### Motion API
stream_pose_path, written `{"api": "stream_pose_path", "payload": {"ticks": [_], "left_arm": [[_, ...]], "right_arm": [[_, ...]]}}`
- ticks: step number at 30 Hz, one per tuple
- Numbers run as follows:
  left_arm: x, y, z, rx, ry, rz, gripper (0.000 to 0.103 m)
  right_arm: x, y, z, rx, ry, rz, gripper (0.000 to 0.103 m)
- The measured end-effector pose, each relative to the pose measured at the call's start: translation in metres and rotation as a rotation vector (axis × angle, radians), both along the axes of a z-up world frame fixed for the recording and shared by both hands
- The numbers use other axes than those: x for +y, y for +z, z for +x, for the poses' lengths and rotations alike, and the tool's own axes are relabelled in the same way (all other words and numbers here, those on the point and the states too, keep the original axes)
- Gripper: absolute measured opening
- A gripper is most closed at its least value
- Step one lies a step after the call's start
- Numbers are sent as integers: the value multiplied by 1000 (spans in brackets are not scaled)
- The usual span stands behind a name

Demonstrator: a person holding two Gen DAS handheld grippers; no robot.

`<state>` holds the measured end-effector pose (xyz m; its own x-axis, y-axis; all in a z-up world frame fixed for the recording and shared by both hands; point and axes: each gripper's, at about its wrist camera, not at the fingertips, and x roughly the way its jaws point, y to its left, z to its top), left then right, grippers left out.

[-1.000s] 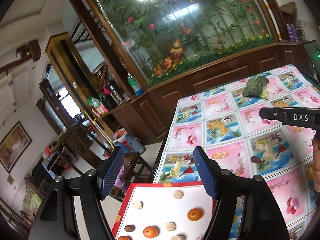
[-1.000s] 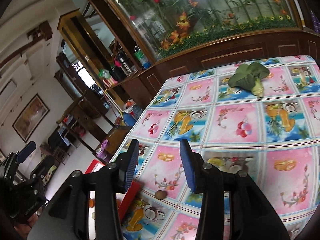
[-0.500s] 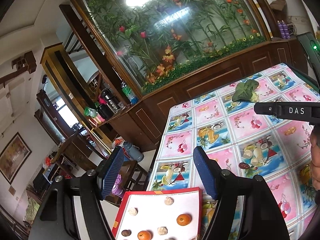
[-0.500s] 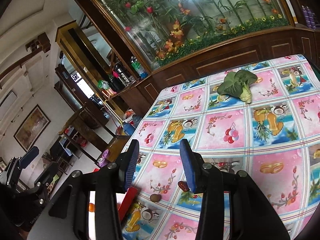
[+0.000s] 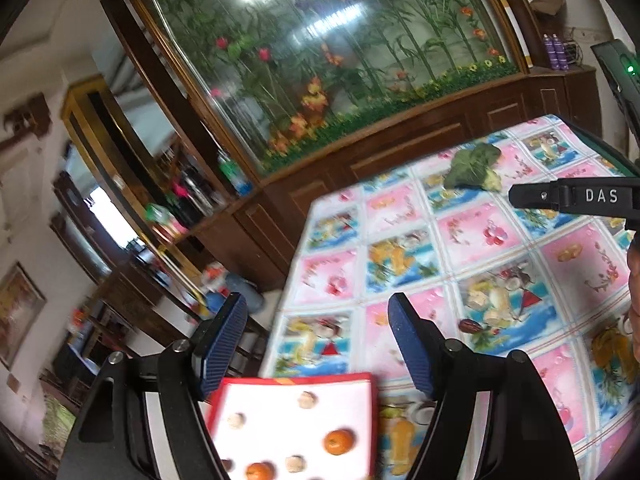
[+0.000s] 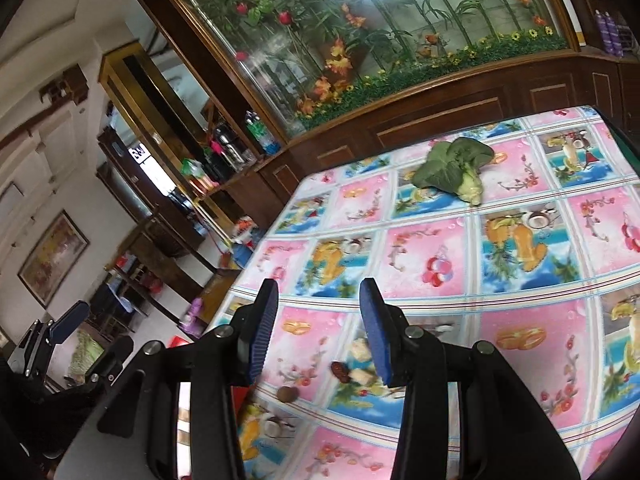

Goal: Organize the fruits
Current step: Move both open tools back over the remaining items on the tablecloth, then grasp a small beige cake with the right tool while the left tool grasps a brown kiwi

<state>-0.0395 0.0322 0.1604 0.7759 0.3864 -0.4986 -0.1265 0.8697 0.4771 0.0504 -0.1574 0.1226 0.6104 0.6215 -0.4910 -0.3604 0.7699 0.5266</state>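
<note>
Right gripper (image 6: 318,330) jaws apart, empty, dark red fruit (image 6: 340,371), perhaps a date, just below them

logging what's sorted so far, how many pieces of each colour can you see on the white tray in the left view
orange: 2, one and one
pale tan: 3, at and
dark brown: 1, cut by a claw finger
total: 6 showing on the tray; its near end is out of frame

Table (image 6: 520,280): leafy green (image 6: 452,168), red-rimmed tray (image 5: 294,380), probably date (image 6: 339,371).
</note>
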Motion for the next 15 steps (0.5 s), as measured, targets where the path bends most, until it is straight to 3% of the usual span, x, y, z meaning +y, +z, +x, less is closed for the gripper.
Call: {"api": "stream_pose_path", "payload": {"ticks": [4, 8, 15], "left_arm": [[14, -34, 20, 125, -23, -150, 73], [22, -74, 35, 244, -38, -244, 73], [25, -111, 46, 332, -39, -244, 73]], "right_arm": [[-2, -18, 14, 62, 5, -71, 45], [2, -43, 29, 166, 37, -118, 45], [35, -86, 39, 298, 165, -219, 45]]}}
